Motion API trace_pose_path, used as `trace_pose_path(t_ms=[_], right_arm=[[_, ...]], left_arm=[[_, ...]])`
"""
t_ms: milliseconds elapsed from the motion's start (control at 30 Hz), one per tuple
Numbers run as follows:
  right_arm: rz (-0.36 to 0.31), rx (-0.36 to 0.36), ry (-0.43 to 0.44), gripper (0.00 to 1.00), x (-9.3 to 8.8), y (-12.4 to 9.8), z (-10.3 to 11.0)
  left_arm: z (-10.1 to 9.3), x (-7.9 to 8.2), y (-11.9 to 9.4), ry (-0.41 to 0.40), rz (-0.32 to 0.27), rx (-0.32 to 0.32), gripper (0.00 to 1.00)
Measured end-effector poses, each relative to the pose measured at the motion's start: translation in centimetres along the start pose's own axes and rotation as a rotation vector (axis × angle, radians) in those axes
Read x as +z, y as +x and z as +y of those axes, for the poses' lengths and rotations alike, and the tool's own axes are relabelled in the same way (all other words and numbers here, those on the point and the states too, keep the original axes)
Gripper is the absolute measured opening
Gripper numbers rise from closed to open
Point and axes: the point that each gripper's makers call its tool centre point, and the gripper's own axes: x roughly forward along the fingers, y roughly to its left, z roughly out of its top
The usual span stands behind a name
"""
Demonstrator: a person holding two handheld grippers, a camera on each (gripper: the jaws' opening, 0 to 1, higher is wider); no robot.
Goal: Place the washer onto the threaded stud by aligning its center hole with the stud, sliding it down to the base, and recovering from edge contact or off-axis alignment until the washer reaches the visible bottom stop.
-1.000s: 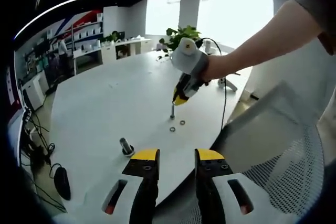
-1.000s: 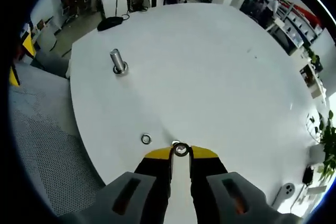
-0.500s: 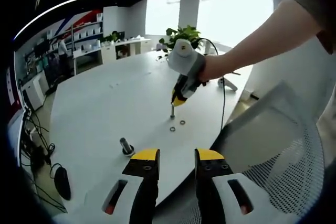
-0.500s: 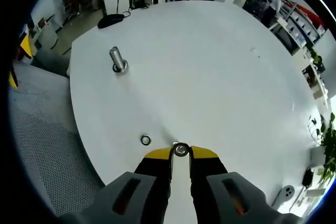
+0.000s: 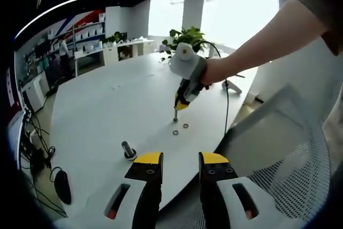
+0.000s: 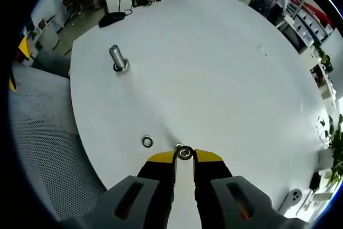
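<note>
Fingers (image 6: 161, 160) of the right gripper (image 6: 184, 155) half-hide the washer (image 6: 184, 152).

On the tabletop (image 6: 225, 79), the threaded stud (image 6: 117, 59) stands near the edge, well apart from the right gripper (image 6: 184, 154). A washer (image 6: 147, 142) lies just left of that gripper's tips. In the left gripper view, a second washer (image 5: 185, 126) lies beside it, the potted plant (image 5: 185, 37) behind.
</note>
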Motion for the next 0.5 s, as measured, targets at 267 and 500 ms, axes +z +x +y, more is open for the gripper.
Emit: trace_pose_path(t_ms=[267, 500], right_arm=[[0.02, 0.005, 0.0, 0.14, -0.4, 0.9, 0.1], [0.041, 0.016, 0.002, 0.14, -0.7, 1.8, 0.1]], left_arm=[[0.0, 0.0, 0.0, -0.005, -0.001, -0.003, 0.25], [0.0, -0.1, 0.0, -0.01, 0.002, -0.005, 0.25]])
